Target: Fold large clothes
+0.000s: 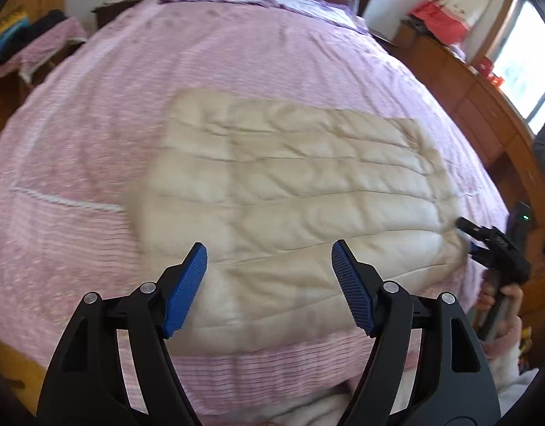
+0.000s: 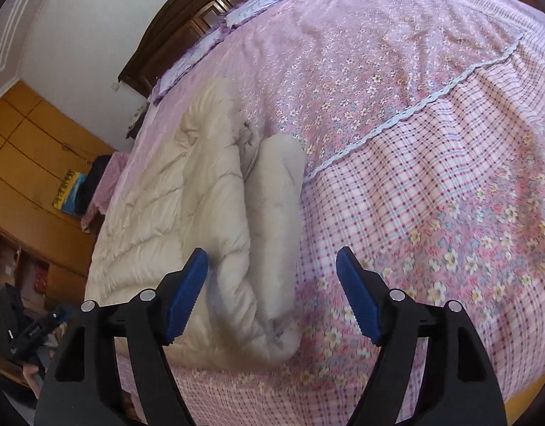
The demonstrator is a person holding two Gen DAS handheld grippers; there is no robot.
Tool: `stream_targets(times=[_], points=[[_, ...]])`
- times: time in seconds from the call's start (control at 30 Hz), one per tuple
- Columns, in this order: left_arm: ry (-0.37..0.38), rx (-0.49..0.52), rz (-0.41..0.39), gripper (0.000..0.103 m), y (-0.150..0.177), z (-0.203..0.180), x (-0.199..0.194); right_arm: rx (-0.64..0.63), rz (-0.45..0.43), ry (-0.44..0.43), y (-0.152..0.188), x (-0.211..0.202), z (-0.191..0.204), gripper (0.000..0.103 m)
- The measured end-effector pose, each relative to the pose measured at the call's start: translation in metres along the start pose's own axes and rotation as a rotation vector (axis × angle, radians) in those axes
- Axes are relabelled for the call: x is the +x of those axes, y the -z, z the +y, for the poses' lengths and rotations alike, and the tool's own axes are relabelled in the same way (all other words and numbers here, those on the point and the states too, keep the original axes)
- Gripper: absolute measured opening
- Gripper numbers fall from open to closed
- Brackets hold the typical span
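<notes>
Left gripper and right gripper stand apart, holding nothing. Just beyond them the cream quilted coat lies folded on the near part of the bed. It appears soft, bulky and light; its near folded edge looks easiest to grasp. The pink floral bedspread runs to a dark headboard; wooden cabinets line the walls.

Left claw and right claw both gape empty, angled downward.
</notes>
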State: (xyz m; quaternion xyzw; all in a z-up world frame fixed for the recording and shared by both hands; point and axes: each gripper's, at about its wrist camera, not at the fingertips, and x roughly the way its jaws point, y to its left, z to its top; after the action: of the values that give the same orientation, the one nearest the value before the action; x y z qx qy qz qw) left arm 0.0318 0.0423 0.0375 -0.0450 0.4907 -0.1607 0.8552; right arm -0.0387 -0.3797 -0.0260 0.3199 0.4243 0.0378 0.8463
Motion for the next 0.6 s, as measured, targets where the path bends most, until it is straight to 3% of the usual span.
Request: stream_targets(times=[0.3, 0.4, 0.6], points=[[0.03, 0.089, 0.048, 0.072, -0.003, -0.037, 0.036, -0.036, 0.061, -0.02, -0.011, 0.024, 0.011, 0.083], [0.087, 0.129, 0.083, 0.072, -0.004, -0.046, 0.051, -0.056, 0.111, -0.032, -0.01, 0.039, 0.014, 0.083], [0.019, 0.231, 0.101, 0.072, -0.005, -0.058, 0.072, -0.018, 0.206, -0.041, -0.015, 0.063, 0.011, 0.084]])
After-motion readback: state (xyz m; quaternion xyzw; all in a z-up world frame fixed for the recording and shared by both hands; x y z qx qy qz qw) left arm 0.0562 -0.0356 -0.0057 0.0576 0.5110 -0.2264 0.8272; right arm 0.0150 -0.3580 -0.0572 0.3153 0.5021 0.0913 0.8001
